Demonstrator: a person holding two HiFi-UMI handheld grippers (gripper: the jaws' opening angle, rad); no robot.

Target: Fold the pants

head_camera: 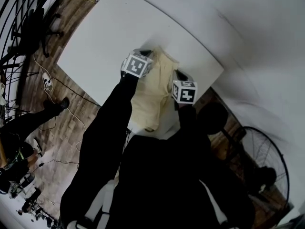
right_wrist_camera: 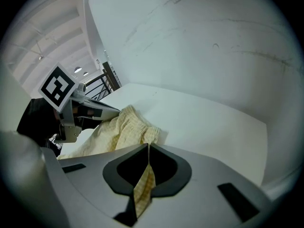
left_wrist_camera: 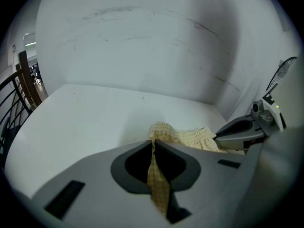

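Observation:
Pale yellow checked pants (head_camera: 151,97) lie on the white table (head_camera: 105,37), their lower end hanging over the near edge. My left gripper (head_camera: 147,55) is at the far left corner of the cloth and my right gripper (head_camera: 177,75) at the far right corner. In the left gripper view, the left gripper (left_wrist_camera: 153,142) is shut on a pinch of the pants (left_wrist_camera: 190,137), with fabric trailing back between the jaws. In the right gripper view, the right gripper (right_wrist_camera: 148,147) is likewise shut on the pants (right_wrist_camera: 118,129) at the gathered waistband edge.
The table stands in a corner against white walls (head_camera: 228,27). Wooden floor with cables (head_camera: 52,85) lies to the left, beside a black railing (head_camera: 19,27). A floor fan (head_camera: 259,161) stands at the right. The person's dark sleeves (head_camera: 109,128) cover the table's near edge.

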